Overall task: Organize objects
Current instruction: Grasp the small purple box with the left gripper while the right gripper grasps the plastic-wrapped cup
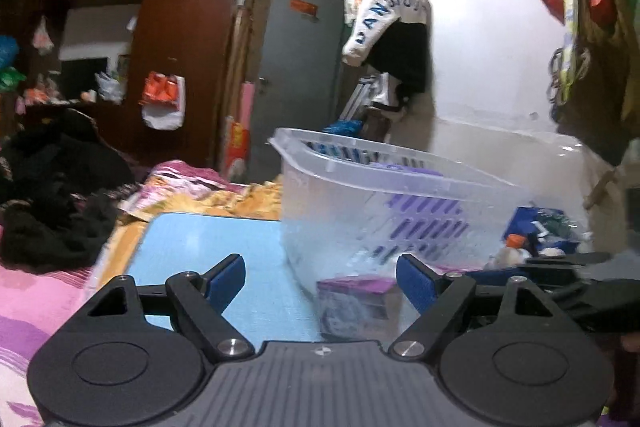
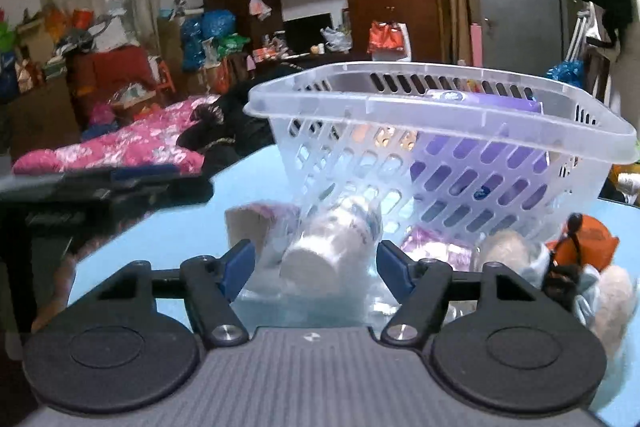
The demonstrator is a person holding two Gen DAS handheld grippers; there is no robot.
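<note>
Plastic basket [image 2: 460, 147]: clear, slotted walls, tilted on the blue table [image 2: 192, 219]; landmark for all positions below
Basket contents: purple box [image 2: 484, 103] leaning against the far wall, top near the rim
Bottle [image 2: 332, 243]: white, lying on its side just in front of the basket, cap end toward the right camera
Bottle surroundings: clear wrap or bag around it; exact contact with the basket cannot be told
Other items: plush toys [image 2: 576, 259] to the right front of the basket; small purple box [image 1: 356, 297] at its near corner in the left view
Right gripper [image 2: 316, 267]: jaws spread wide, bottle between the blue pads, no contact visible
Left gripper [image 1: 320, 283]: jaws spread, holding nothing, facing the basket side wall
Step in hand (judged): grasping the bottle for placement in the basket
Grasp method: centre the pads on the bottle body, not the cap; close square to its long axis
Caution: round body may roll; loose wrap may slip between pads
Placement: lift above the basket rim, lower beside the purple box
Left gripper role: steady the tilted basket if it shifts
</note>
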